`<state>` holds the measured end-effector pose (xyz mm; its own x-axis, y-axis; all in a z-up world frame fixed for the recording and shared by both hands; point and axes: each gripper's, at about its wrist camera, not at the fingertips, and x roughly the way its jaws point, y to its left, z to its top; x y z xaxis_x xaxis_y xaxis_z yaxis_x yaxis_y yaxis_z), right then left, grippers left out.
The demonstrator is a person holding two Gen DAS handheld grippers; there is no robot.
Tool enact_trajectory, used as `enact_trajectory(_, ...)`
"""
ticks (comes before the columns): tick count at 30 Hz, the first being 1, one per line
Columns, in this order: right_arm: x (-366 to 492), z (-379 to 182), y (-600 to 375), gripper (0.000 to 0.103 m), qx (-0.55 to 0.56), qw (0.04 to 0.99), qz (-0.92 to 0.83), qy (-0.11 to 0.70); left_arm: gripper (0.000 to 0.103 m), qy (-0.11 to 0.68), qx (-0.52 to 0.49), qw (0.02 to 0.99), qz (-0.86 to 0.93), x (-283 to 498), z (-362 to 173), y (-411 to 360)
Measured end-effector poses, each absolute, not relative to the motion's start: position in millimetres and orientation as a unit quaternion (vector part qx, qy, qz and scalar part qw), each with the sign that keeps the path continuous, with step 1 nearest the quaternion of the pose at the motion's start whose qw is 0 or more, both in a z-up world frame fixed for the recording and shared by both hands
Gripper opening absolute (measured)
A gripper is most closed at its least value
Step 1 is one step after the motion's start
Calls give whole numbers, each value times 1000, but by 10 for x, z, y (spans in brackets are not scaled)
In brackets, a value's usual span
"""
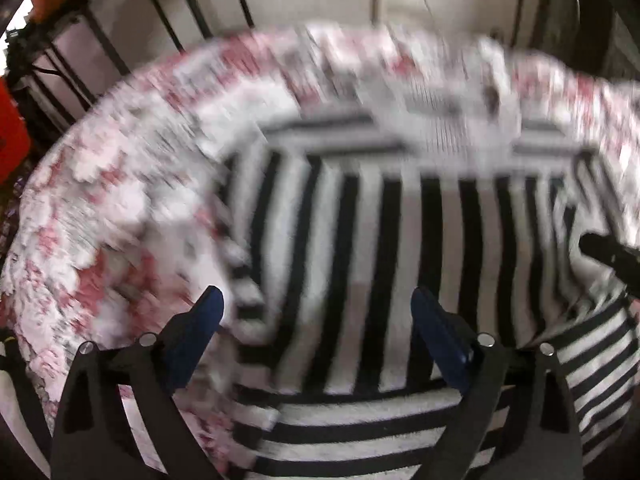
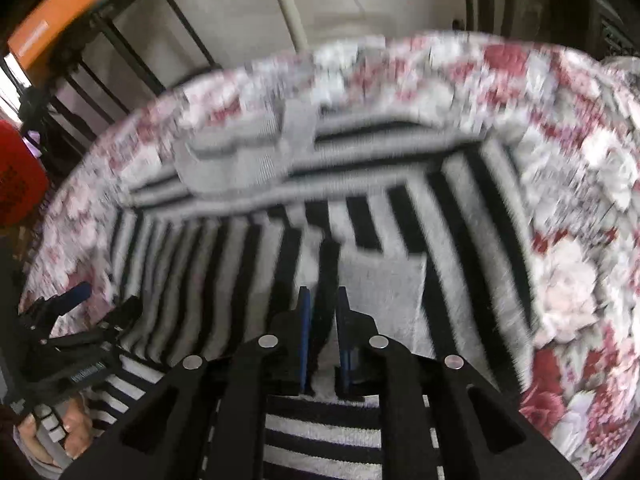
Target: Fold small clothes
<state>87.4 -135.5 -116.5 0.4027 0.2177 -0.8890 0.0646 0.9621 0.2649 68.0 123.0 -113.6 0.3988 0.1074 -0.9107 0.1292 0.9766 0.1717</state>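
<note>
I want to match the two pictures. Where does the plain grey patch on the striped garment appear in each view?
Left wrist view: the grey patch is low in the centre, between the open left tongs.
Right wrist view: the patch is just right of centre, just above the right tongs.
Shared landmark: the flowered cloth under the striped garment, seen in both views.

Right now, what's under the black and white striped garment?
The black and white striped garment lies on a red and white floral cloth, which shows all around its edges. Whatever sits beneath that cloth is covered.
</note>
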Motion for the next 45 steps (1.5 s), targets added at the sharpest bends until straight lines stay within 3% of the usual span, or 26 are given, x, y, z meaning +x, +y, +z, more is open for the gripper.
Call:
enact_trajectory(3, 828, -1348, -1297, 14, 91, 820, 47, 563, 99, 571, 154, 806, 4, 653, -1481, 1156)
enact_trajectory(9, 806, -1011, -1143, 18, 75, 861, 55, 501, 98, 505, 114, 855, -6, 739, -1051, 1080)
enact_trajectory(11, 842, -1103, -1173, 31, 66, 853, 46, 515, 98, 517, 117, 848, -6, 847, -1107, 1080)
enact_trajectory(13, 874, -1367, -1246, 36, 72, 821, 41, 565, 99, 577, 117, 808, -1, 898, -1455, 1121)
enact_trajectory(23, 746, -1038, -1223, 36, 86, 838, 50, 537, 97, 542, 82, 836, -26, 776, -1099, 1050)
enact_trajectory(30, 767, -1368, -1104, 40, 55, 815, 48, 575, 99, 581, 146, 800, -25, 825, -1506, 996)
enact_trajectory(35, 962, -1043, -1297, 40, 114, 851, 35, 511, 99, 523, 110, 845, 6, 1089, -1143, 1149)
enact_trajectory(41, 1167, -1414, -1490, 38, 125, 833, 23, 539, 99, 573, 50, 817, 30, 1569, -1488, 1421)
enact_trajectory(45, 1140, -1189, -1550, 36, 136, 848, 21, 511, 99, 555, 26, 831, 37, 1675, -1396, 1490)
